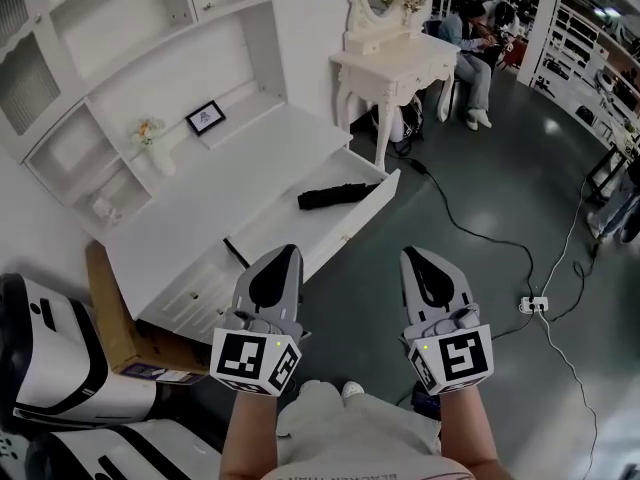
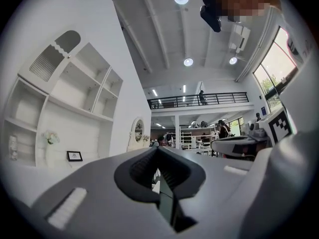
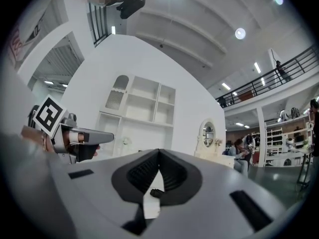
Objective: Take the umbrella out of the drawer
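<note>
A black folded umbrella [image 1: 338, 195] lies in the open drawer [image 1: 352, 230] of a white desk [image 1: 230, 183] in the head view. My left gripper [image 1: 288, 254] hovers shut and empty in front of the drawer, near its left half. Beside it, my right gripper [image 1: 413, 256] is also shut and empty, over the dark floor to the right of the drawer. In the left gripper view the jaws [image 2: 158, 149] meet at the tip with nothing between them. The right gripper view shows its jaws [image 3: 158, 151] touching, and part of the umbrella [image 3: 155, 193] shows below them.
A hutch with shelves, a picture frame [image 1: 205, 118] and a small vase of flowers [image 1: 150, 140] stands on the desk. A white vanity table [image 1: 395, 63] is behind it, with a seated person [image 1: 470, 38] beyond. A cable and power strip [image 1: 535, 305] lie on the floor; a cardboard box [image 1: 110, 318] is at left.
</note>
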`<state>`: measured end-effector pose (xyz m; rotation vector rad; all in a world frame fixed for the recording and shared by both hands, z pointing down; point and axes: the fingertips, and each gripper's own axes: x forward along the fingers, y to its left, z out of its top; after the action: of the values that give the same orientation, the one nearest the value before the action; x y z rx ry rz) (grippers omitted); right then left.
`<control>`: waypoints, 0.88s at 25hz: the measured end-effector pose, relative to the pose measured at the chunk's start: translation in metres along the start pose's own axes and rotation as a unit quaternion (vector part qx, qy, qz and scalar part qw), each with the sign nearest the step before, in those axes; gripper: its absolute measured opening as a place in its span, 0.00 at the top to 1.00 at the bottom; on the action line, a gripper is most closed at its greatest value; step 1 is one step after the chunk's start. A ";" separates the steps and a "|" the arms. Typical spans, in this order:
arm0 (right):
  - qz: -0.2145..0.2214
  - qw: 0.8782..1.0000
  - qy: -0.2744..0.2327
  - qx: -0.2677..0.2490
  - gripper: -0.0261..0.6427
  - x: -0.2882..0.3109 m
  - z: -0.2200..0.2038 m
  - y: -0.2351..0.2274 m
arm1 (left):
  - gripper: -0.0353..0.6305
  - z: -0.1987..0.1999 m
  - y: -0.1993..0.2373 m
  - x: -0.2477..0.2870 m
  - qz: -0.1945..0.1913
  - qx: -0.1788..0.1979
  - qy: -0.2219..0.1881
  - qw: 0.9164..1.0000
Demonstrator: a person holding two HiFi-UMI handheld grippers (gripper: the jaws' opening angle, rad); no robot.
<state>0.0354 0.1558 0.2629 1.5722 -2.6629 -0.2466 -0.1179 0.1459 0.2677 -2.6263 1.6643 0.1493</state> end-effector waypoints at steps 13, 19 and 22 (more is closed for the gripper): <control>-0.048 0.999 0.011 0.015 0.95 0.037 -0.025 -0.058 | 0.94 -0.013 0.013 0.075 -0.026 0.028 0.008 0.999; -0.071 0.997 0.025 0.010 0.95 0.073 -0.042 -0.091 | 0.93 -0.031 0.035 0.131 -0.044 0.017 0.019 0.999; -0.081 0.996 0.034 0.007 0.95 0.098 -0.047 -0.108 | 0.88 -0.040 0.043 0.165 -0.074 0.016 0.030 0.997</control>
<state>0.0869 0.0132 0.2876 1.7707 -2.4946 -0.1748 -0.0846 -0.0244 0.2927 -2.7435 1.4679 0.0395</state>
